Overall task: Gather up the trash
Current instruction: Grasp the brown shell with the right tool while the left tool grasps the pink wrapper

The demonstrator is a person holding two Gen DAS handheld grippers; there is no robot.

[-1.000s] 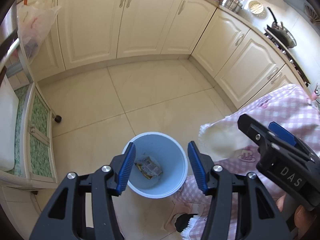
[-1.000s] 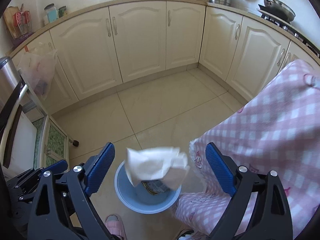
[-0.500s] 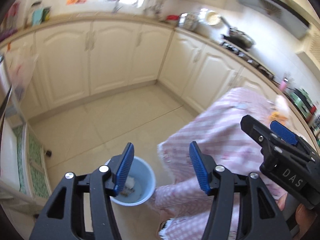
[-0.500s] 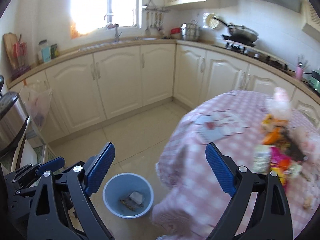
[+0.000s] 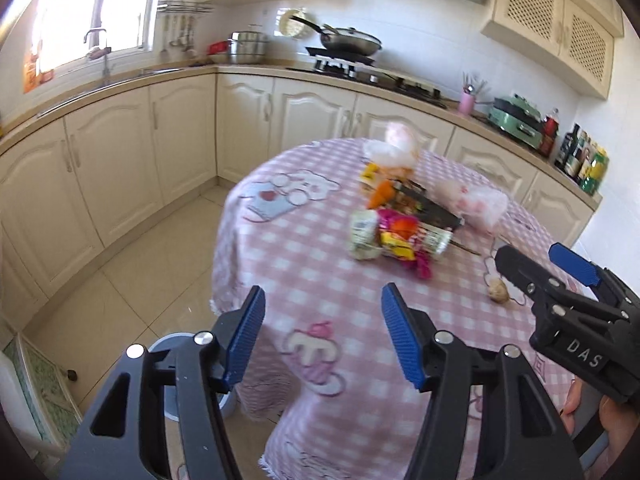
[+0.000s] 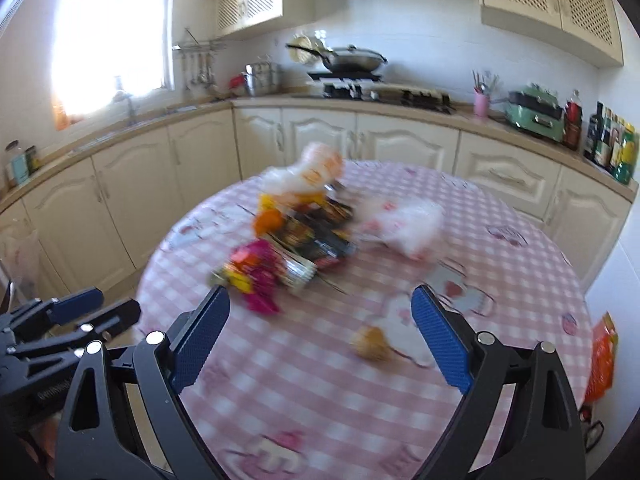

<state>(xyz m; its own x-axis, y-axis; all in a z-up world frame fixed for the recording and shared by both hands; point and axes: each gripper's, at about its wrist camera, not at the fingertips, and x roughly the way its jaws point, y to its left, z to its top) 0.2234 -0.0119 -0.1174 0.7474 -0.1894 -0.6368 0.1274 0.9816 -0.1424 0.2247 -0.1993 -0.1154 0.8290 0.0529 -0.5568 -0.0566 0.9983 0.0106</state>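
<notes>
Both the left gripper [image 5: 322, 340] and the right gripper [image 6: 320, 340] are wide open and empty, the left jaws having just opened further, so the person should slow down and aim at one wrapper in the trash pile [image 6: 280, 256] on the table [image 6: 320, 380].

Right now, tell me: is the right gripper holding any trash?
No, the right gripper is open with nothing between its pads, and the wrappers lie on the table beyond it.
</notes>
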